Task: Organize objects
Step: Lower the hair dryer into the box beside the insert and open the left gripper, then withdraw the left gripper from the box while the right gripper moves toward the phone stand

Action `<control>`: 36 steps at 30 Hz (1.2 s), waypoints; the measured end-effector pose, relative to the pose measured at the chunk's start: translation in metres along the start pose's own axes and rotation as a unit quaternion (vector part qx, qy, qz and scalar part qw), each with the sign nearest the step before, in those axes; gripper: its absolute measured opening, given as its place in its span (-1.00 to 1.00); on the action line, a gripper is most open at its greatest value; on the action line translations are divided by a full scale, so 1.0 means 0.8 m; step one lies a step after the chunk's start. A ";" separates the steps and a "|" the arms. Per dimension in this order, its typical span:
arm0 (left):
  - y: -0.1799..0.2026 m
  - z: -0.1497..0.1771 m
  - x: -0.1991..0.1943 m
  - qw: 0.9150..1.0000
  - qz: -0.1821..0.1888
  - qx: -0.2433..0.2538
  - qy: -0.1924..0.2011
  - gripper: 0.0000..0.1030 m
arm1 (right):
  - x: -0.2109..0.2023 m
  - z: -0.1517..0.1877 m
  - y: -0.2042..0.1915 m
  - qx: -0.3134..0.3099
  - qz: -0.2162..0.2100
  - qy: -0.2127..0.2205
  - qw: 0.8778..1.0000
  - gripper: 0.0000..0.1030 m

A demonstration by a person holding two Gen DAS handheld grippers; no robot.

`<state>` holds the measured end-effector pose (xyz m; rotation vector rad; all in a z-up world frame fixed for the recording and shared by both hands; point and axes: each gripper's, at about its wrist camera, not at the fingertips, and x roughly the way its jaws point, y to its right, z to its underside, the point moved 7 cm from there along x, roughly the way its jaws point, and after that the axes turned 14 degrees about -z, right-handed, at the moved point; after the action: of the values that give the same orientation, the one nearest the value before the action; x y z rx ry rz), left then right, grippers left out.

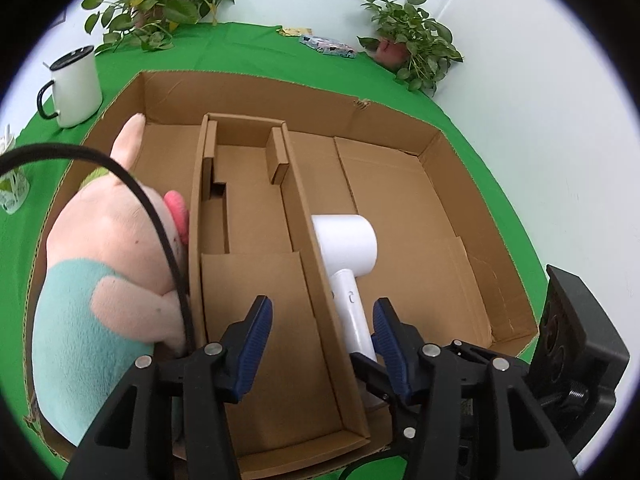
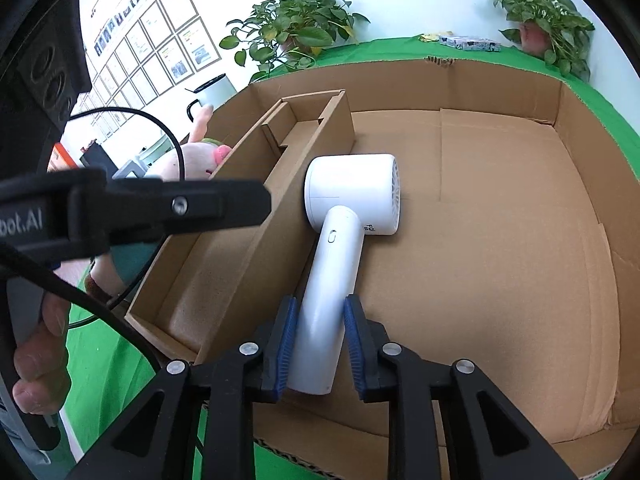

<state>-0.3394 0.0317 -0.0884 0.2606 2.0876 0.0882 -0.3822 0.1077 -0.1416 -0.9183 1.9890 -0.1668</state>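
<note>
Two tongs over a big box with a dryer, a tray and a pig.

Left view: the left tongs (image 1: 323,332) are nearest, spread apart with nothing in them. They hang above the tray (image 1: 256,280), and the tray wall runs under the gap. The pig (image 1: 108,256) lies left of the tray and the dryer (image 1: 348,256) right of it, all inside the box (image 1: 480,184). A black cable (image 1: 168,240) crosses the pig; I think it could catch and pull the toy. Right view: the right tongs (image 2: 320,344) are nearest, and their blue pads press on the dryer (image 2: 344,216) handle, low near its end. The dryer head leans on the tray (image 2: 240,216) wall. I think the heavy head could swing or slip, or push the tray, because the hold is so far from the head.
</note>
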 end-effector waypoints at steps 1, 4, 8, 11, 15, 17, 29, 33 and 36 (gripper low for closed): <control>-0.003 0.001 0.000 1.000 0.002 -0.003 -0.001 0.00 | -0.002 0.011 -0.016 0.002 0.002 0.000 1.000 -0.56; -0.004 0.002 0.000 1.000 0.005 -0.005 0.001 0.00 | -0.001 0.013 -0.020 0.004 0.005 0.000 1.000 -0.56; -0.005 0.003 -0.002 1.000 0.003 -0.006 0.000 0.00 | 0.001 0.013 -0.023 0.009 0.009 0.002 1.000 -0.56; -0.004 0.008 -0.004 1.000 0.004 -0.002 0.001 0.00 | 0.000 0.015 -0.023 0.012 0.012 0.002 1.000 -0.56; -0.003 0.012 -0.005 1.000 0.000 0.003 0.002 0.00 | -0.003 0.018 -0.025 0.015 0.017 0.002 1.000 -0.56; -0.003 0.014 -0.005 1.000 -0.004 0.007 0.002 0.00 | -0.002 0.017 -0.024 0.019 0.018 0.001 1.000 -0.55; -0.001 0.036 -0.009 0.999 -0.028 0.025 0.005 -0.01 | -0.027 0.027 -0.041 -0.019 0.051 0.010 0.998 0.07; -0.002 0.039 -0.011 0.999 -0.031 0.021 0.002 0.00 | -0.024 0.027 -0.040 -0.010 0.038 0.008 0.999 0.03; 0.003 0.040 -0.014 0.999 -0.038 0.023 0.007 0.00 | -0.028 0.027 -0.040 -0.011 0.043 0.013 0.999 0.03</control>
<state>-0.3063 0.0304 -0.0946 0.2093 2.1118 -0.0029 -0.3408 0.1048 -0.1244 -0.8458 2.0534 -0.1094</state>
